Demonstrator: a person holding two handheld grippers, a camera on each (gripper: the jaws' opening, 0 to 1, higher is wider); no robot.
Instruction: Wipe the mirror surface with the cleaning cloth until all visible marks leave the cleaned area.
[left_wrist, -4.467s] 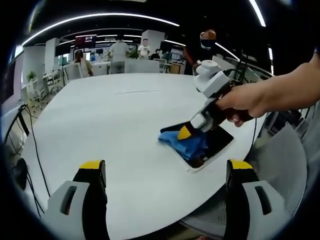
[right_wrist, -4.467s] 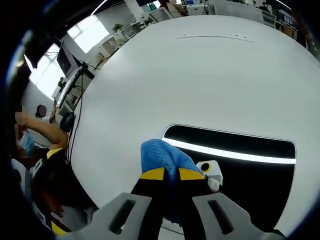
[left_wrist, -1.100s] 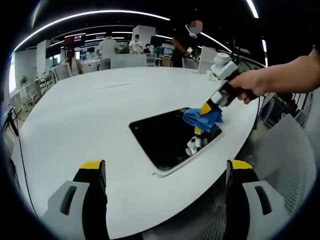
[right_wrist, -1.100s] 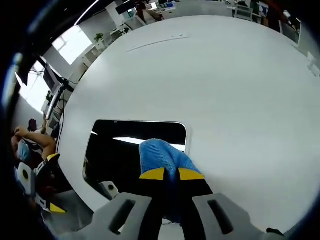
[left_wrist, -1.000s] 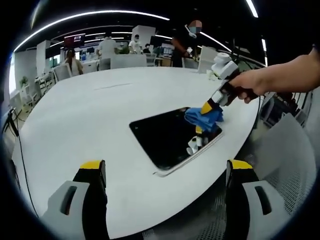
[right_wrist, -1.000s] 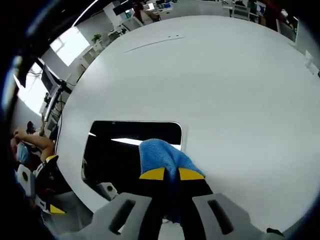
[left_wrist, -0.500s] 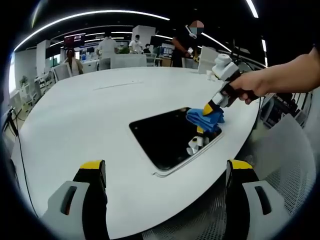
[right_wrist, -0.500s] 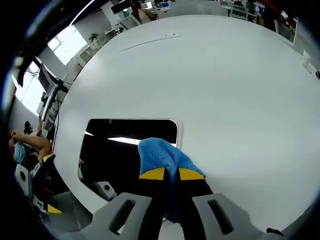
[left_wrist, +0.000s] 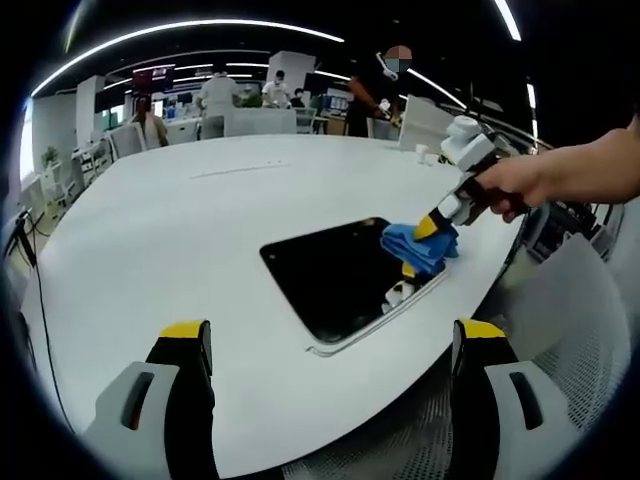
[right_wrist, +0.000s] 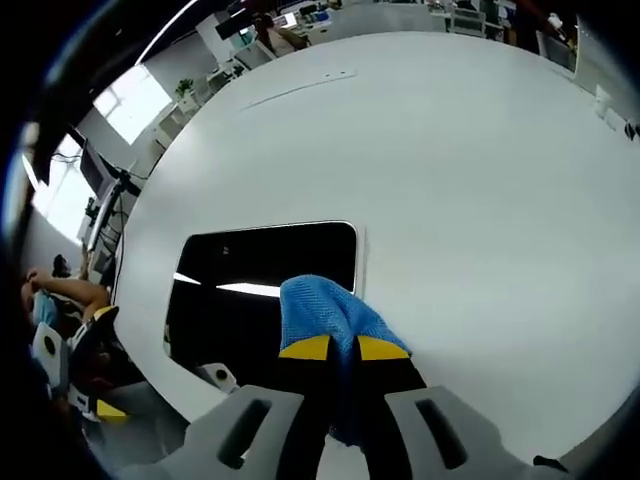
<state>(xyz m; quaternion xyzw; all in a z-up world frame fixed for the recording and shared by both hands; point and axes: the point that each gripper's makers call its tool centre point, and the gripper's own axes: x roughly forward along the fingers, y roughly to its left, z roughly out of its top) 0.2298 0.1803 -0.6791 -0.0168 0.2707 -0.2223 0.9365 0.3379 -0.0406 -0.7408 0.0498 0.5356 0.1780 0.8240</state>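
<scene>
A dark rectangular mirror (left_wrist: 330, 280) lies flat on the round white table (left_wrist: 180, 230), near its right edge. My right gripper (left_wrist: 432, 226) is shut on a blue cleaning cloth (left_wrist: 418, 247), pressed onto the mirror's far right corner. In the right gripper view the blue cleaning cloth (right_wrist: 320, 315) bulges above my shut right gripper (right_wrist: 343, 349), over the mirror (right_wrist: 260, 275). My left gripper (left_wrist: 335, 345) is open and held well back from the mirror, nothing between its jaws.
A person's hand (left_wrist: 540, 180) holds the right gripper. Several people (left_wrist: 215, 95) stand or sit at desks beyond the table. The table edge (left_wrist: 400, 345) runs close to the mirror's near side. A mesh chair (left_wrist: 560, 340) sits at the right.
The right gripper with the cloth has slid a little toward the mirror's right corner. The left gripper has stayed open and still.
</scene>
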